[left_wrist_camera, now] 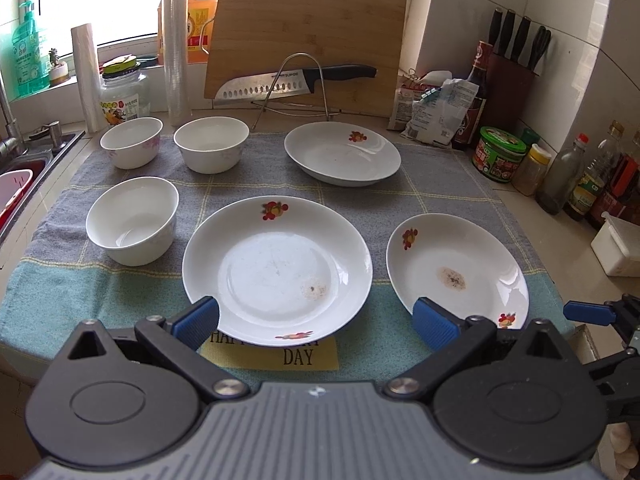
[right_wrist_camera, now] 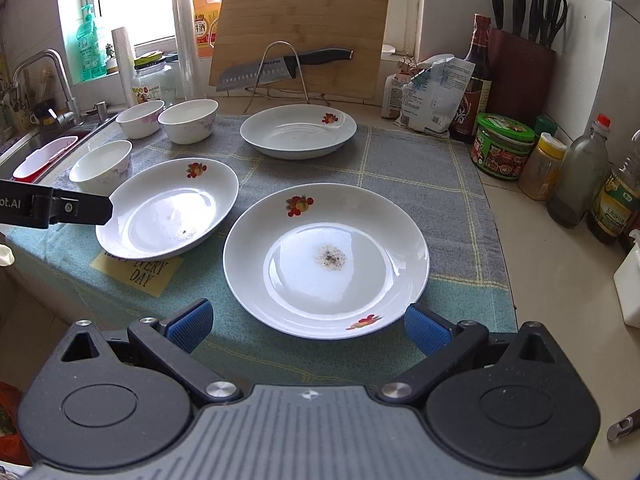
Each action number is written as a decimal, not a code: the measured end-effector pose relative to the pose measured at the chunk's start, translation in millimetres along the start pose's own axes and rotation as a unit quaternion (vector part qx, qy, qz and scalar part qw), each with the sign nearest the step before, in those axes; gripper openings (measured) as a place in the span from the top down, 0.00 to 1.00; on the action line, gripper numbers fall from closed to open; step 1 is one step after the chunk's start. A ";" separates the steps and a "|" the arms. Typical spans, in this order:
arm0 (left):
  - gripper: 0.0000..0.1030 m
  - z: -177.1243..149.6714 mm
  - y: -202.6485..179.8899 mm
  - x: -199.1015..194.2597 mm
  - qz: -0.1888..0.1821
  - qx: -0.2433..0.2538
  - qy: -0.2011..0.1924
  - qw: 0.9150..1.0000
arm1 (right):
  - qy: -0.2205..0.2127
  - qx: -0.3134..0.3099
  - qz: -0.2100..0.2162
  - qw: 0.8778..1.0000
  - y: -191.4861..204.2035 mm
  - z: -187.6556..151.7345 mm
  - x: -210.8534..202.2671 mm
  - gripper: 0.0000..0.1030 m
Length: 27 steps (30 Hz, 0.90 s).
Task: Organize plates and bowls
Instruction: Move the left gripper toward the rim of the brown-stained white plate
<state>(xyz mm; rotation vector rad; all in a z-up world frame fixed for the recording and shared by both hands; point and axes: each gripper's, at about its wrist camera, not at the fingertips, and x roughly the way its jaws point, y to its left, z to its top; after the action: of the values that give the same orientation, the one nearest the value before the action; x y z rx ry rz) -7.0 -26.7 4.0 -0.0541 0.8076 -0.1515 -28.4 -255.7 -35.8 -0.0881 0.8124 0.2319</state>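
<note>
Left gripper (left_wrist_camera: 316, 322): jaws spread wide, empty, at the near rim of the middle plate (left_wrist_camera: 277, 270).
Right gripper (right_wrist_camera: 306, 326): jaws wide apart, empty, before the right plate (right_wrist_camera: 326, 260).
Plates: 3 on the towel (right_wrist_camera: 420, 168), the far plate (right_wrist_camera: 298, 131) well apart.
Bowls: 3 at the left; nearest bowl (right_wrist_camera: 101, 171) partly hidden in the right view.
Label (left_wrist_camera: 298, 356): half covered, only "DAY" clear.

Yellow label (left_wrist_camera: 276, 354) lettering partly hidden, perhaps "HAPPY".
</note>
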 end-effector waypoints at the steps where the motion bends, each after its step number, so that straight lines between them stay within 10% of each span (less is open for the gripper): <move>1: 0.01 0.4 -1.5 0.3 -0.004 0.003 0.003 1.000 | 0.002 -0.001 0.003 1.000 -1.7 -4.3 3.6 0.00; 27: 0.01 9.0 -19.2 16.8 0.022 -0.017 0.028 0.999 | 0.033 -0.061 0.031 0.997 -31.1 -17.2 80.2 0.00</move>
<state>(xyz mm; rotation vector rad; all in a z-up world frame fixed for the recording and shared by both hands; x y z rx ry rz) 8.7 -48.4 0.2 -0.0643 0.8658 -0.0985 20.0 -275.1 -106.3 -0.1860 0.8672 0.3388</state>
